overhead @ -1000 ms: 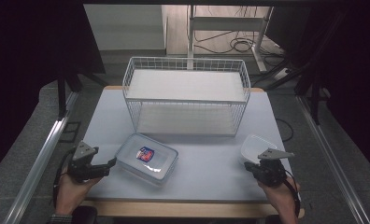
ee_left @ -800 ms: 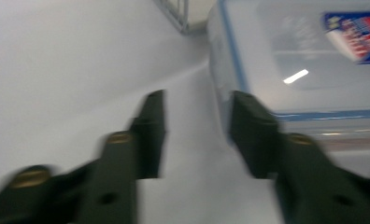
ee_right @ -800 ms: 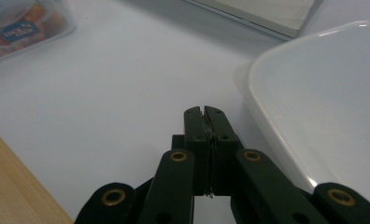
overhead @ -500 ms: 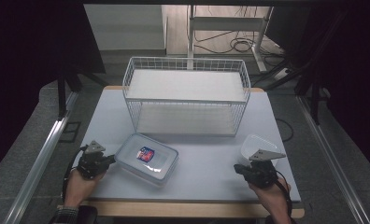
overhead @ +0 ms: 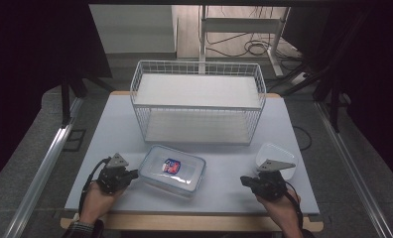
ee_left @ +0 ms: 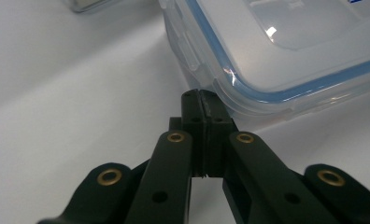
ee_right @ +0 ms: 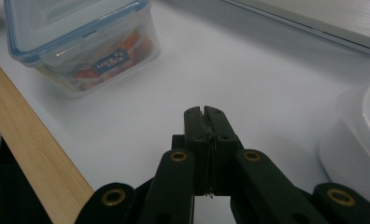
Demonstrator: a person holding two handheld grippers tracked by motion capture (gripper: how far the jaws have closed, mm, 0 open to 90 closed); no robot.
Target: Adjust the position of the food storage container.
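A clear lidded food container (overhead: pixel 172 168) with a blue seal and a red and blue label lies at the front middle of the white table (overhead: pixel 110 129). My left gripper (overhead: pixel 134 174) is shut, with nothing between its jaws. In the left gripper view its tips (ee_left: pixel 199 95) rest right against the container's (ee_left: pixel 286 46) lower rim near a corner. My right gripper (overhead: pixel 245 180) is shut and empty too, pointing left over bare table. In the right gripper view its tips (ee_right: pixel 204 112) are well short of the container (ee_right: pixel 80 42).
A white wire basket (overhead: pixel 197 101) with a shelf stands at the back middle. A small white lidded tub (overhead: pixel 276 158) sits just behind my right gripper, and also appears (ee_right: pixel 360 135) in the right gripper view. The table's wooden front edge (ee_right: pixel 38 158) is close to both hands.
My left gripper's jaws have closed and it has moved right, up to the container's edge. My right gripper has shifted left, away from the white tub.
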